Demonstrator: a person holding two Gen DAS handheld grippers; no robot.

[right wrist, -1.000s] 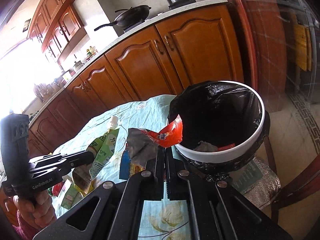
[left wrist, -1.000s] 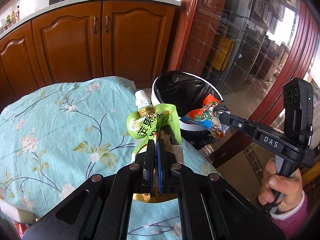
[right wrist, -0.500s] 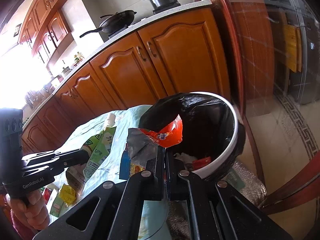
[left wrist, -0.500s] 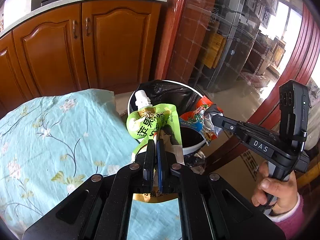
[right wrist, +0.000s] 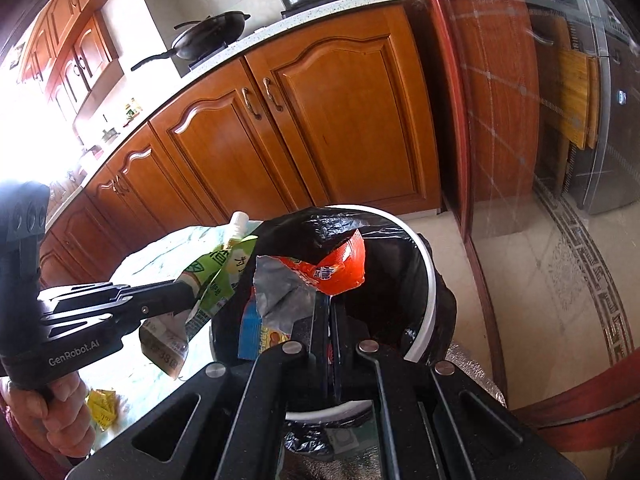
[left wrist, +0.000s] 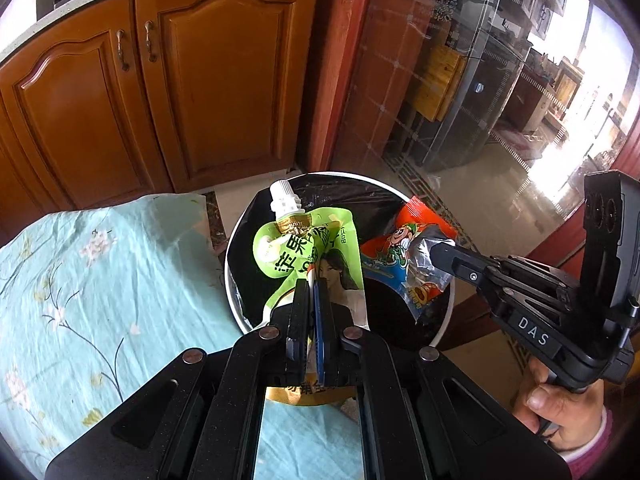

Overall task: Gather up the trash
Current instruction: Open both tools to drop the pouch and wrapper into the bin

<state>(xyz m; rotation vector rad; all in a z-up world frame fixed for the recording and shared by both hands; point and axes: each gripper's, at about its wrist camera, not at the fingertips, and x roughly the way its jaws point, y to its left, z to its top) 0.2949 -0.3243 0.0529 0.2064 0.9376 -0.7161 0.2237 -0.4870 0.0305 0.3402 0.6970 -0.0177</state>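
Note:
My left gripper (left wrist: 313, 286) is shut on a green spouted drink pouch (left wrist: 304, 248) and holds it over the white-rimmed bin (left wrist: 236, 312) lined with a black bag. My right gripper (right wrist: 329, 300) is shut on a torn red and silver snack wrapper (right wrist: 332, 268), also held over the bin (right wrist: 428, 308). In the left wrist view the right gripper (left wrist: 434, 254) comes in from the right with the wrapper (left wrist: 404, 252). In the right wrist view the left gripper (right wrist: 188, 292) comes in from the left with the pouch (right wrist: 212, 280).
The table with a light blue floral cloth (left wrist: 100, 288) lies left of the bin. A small yellow wrapper (right wrist: 102, 404) lies on it. Wooden kitchen cabinets (left wrist: 180, 80) stand behind, with a tiled floor (right wrist: 540, 280) to the right.
Both grippers have moved from above the table edge to over the bin's opening, each keeping its piece of trash.

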